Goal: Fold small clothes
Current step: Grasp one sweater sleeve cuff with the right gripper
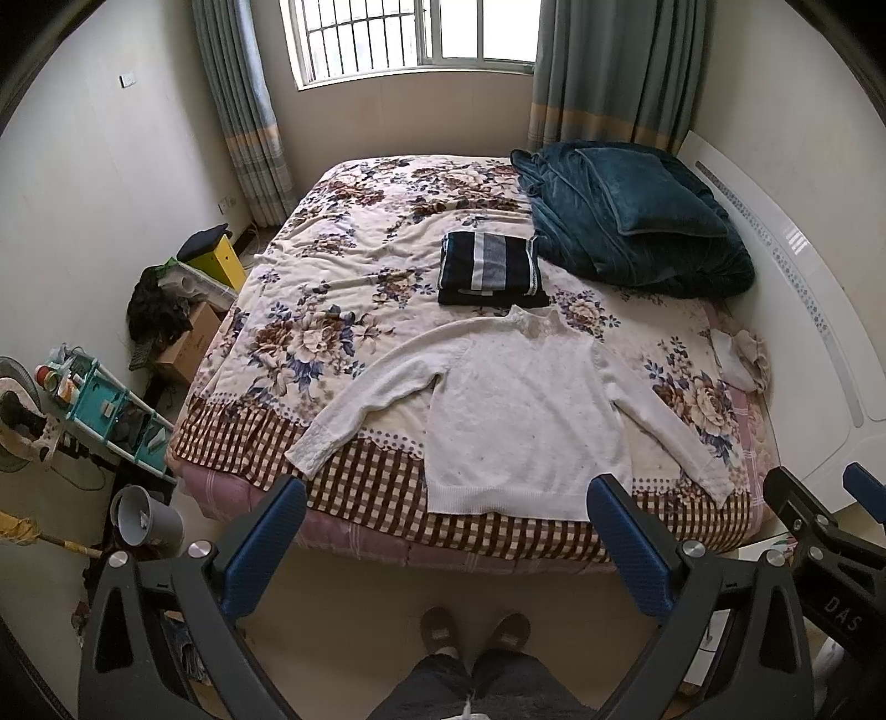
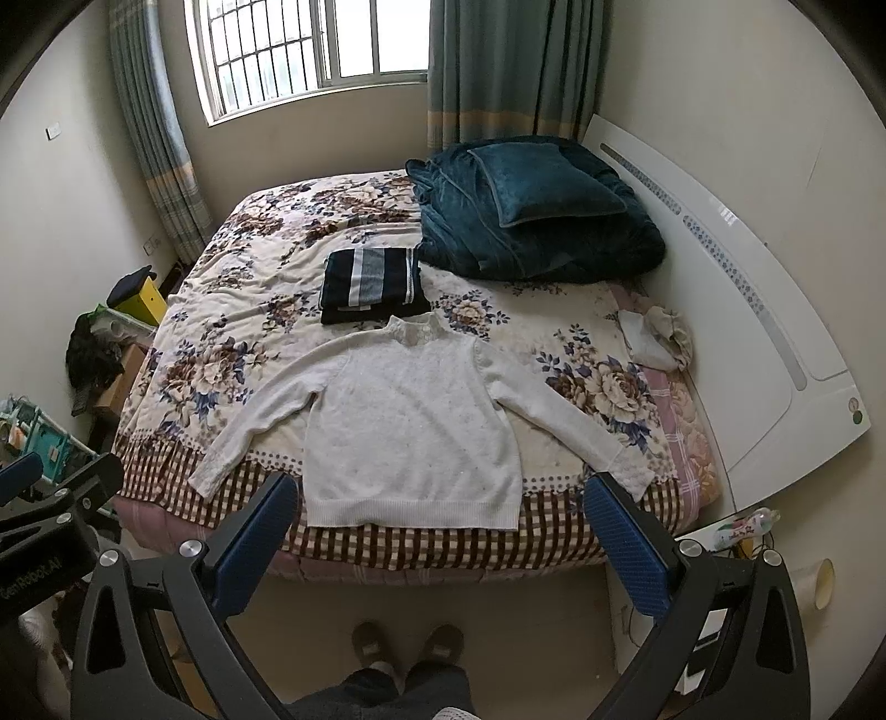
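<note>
- Left gripper (image 1: pixel 446 490) stands spread wide, its two blue-padded fingers (image 1: pixel 266 548) well apart with nothing between them; it is held in the air above the floor at the foot of the bed, touching nothing.
- Right gripper (image 2: pixel 440 490) is likewise splayed wide and empty, its blue pads (image 2: pixel 623 548) framing the near edge of the bed without reaching the cloth.
- Each gripper shows at the margin of the other's view: the right one at the right edge of the left wrist view, the left one at the left edge of the right wrist view.
- Below both grippers, the person's slippers (image 1: pixel 473 637) and dark trouser legs stand on the pale floor, close to the bed's foot.
- White sweater (image 1: pixel 526 421) lies flat and face-up on the near part of the bed (image 1: pixel 343 310), hem toward the person, collar pointing away, both sleeves stretched out diagonally to either side.
- Its hem rests on the brown checked border of the floral bedspread.
- Just beyond the collar sits a folded dark striped garment (image 1: pixel 487 268), squared off in a neat stack.
- Farther back on the right, a teal blanket (image 1: pixel 637 221) is heaped with a matching cushion on top.
- Small crumpled pale cloth (image 1: pixel 739 357) lies at the bed's right edge, beside the white headboard (image 1: pixel 803 310).
- Window (image 1: pixel 410 33) with curtains stands behind the bed.
</note>
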`<state>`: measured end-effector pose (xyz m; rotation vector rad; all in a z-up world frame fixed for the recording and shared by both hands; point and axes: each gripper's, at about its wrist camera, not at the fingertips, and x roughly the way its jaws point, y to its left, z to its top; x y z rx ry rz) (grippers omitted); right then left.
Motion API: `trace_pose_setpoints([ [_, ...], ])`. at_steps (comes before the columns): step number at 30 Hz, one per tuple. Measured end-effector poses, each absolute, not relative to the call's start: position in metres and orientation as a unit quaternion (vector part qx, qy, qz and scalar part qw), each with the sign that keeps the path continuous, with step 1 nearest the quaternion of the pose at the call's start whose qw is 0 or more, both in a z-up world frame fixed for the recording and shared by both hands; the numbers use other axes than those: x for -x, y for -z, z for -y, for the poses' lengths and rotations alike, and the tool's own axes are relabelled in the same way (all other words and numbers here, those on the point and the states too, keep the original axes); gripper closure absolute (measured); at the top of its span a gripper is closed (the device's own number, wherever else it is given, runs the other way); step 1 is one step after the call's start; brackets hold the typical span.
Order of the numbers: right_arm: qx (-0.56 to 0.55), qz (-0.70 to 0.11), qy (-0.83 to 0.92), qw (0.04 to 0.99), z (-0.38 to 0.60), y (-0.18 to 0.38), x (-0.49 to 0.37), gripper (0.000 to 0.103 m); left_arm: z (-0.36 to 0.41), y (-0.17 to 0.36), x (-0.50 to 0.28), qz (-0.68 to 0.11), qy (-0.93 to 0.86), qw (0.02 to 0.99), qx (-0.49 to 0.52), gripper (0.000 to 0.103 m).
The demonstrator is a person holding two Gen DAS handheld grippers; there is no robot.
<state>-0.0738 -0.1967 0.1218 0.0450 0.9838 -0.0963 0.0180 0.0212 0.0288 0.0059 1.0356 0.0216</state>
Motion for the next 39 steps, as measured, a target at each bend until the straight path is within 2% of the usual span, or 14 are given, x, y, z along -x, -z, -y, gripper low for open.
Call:
trace_pose_setpoints([
  [6, -0.036, -0.477, 0.061, 0.876, 0.193, -0.110, 0.058, 0.000, -0.023, -0.011, -0.039, -0.483, -0.013, 0.876, -0.015, 0.000],
  [12, -0.085, -0.482, 0.123, 0.863, 0.219, -0.050, 0.022, 0.000, -0.009, 0.047, -0.104, -0.461, -0.011, 0.886, -0.047, 0.000],
  [16, -0.096, -0.492, 0.201, 0.841, 0.261, 0.019, -0.015, 0.000, 0.011, 0.105, -0.144, -0.483, -0.003, 0.873, -0.060, 0.000],
  [30, -0.317, -0.538, 0.351, 0.697, 0.532, 0.307, -0.111, 0.000, 0.137, 0.324, -0.294, -0.589, -0.015, 0.799, -0.119, 0.000],
  [34, -0.423, -0.528, 0.395, 0.622, 0.616, 0.399, -0.101, 0.000, 0.171, 0.384, -0.327, -0.616, -0.020, 0.778, -0.124, 0.000],
  [39, -0.509, -0.477, 0.464, 0.546, 0.678, 0.483, -0.060, 0.000, 0.199, 0.454, -0.358, -0.641, -0.026, 0.756, -0.126, 0.000],
])
